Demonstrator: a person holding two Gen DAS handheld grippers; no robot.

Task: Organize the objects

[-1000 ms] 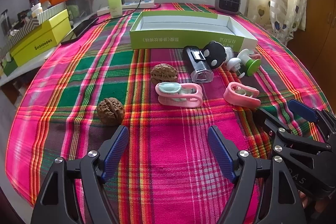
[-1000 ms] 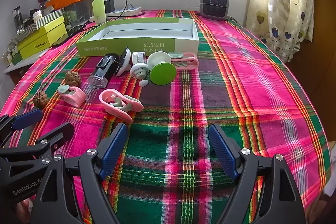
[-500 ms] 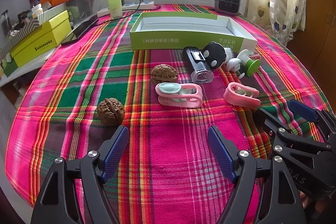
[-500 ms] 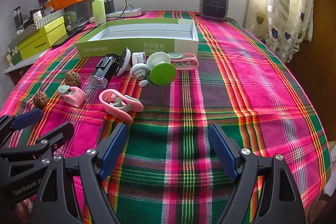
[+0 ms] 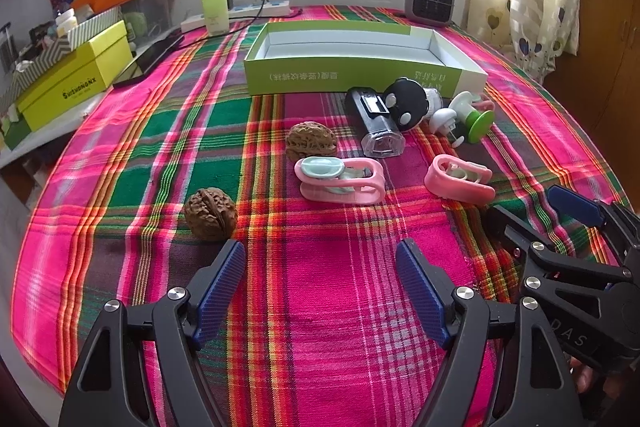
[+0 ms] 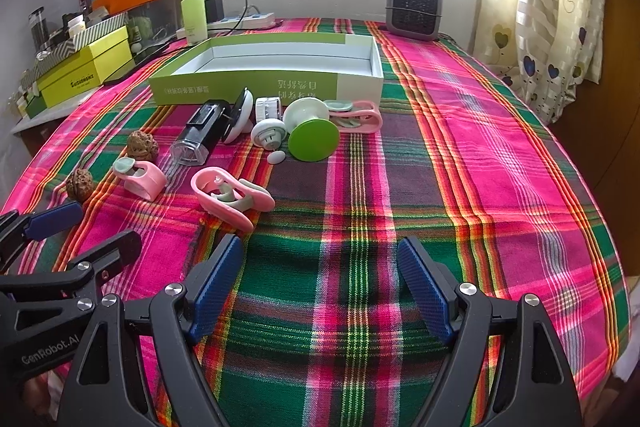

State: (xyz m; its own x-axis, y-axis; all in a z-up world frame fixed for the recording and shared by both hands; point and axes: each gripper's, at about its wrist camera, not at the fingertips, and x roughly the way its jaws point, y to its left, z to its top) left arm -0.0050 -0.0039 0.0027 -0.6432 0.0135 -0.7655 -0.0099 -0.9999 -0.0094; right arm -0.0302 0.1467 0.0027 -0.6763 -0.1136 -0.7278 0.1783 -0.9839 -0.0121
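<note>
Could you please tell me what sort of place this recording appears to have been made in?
Most likely a lived-in room at home: a table under a bright pink and green plaid tablecloth, heart-patterned window curtains, a small grey space heater by the windowsill, and a cluttered side shelf with a yellow-green cardboard box.

Black-framed tool (image 5: 320,283) — ribbed blue pads (image 5: 218,287), silver screws
</note>
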